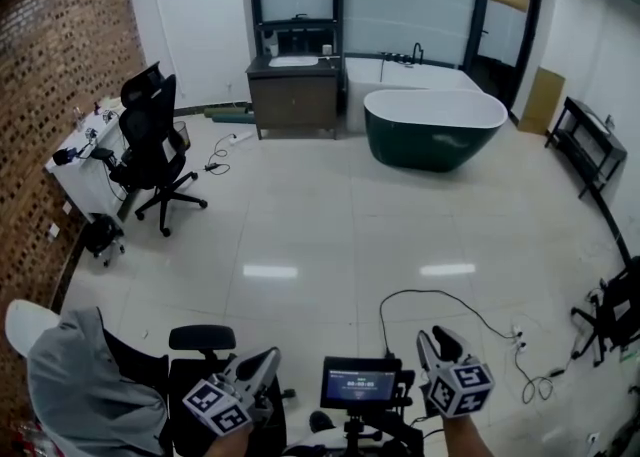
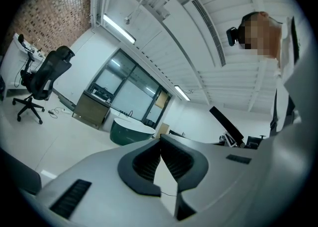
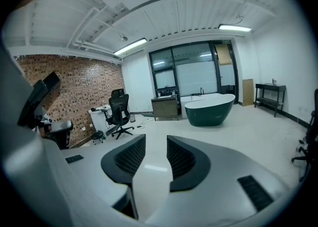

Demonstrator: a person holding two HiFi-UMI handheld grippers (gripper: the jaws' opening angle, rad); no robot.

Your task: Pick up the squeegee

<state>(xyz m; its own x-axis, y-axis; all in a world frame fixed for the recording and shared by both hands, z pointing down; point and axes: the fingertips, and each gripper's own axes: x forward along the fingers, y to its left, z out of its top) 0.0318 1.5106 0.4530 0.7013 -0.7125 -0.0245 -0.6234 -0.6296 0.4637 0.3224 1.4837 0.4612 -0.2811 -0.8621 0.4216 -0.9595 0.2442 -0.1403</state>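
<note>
Both tongs are hanging low at the bottom edge of the head view, one on each side of a small dark screen (image 1: 360, 382), both pointing out into the room.

- left tongs (image 2: 160, 144): sitting closed; pads are touching at the tips; nothing is caught between them
- right tongs (image 3: 156, 146): standing apart; only pale floor (image 1: 330, 235) is showing through the gap; they are gripping nothing
- squeegee: we are not seeing it in any view, so we cannot tell where it is lying

Room as we are seeing it:
- a dark green bathtub (image 1: 435, 125) with a white rim is standing at the far side; a brown vanity cabinet (image 1: 293, 95) with a white basin on top is standing just to its left
- a black office chair (image 1: 152, 140) is standing at the left, just beside a white desk (image 1: 85, 160) that is running along the brick wall (image 1: 50, 65); small items are lying on the desk, too small for us to identify
- a black cable (image 1: 450, 310) is looping over the floor just ahead of the right tongs
- a black side table (image 1: 585, 145) is standing against the right wall
- a grey garment (image 1: 90, 385) is draping over a seat at lower left, near the left tongs

The right gripper view is looking past its tongs at the bathtub, with the office chair off to the left. The left gripper view is tilting toward the ceiling lights (image 2: 119, 28); a person's white clothing (image 2: 298, 136) is filling its right edge.
</note>
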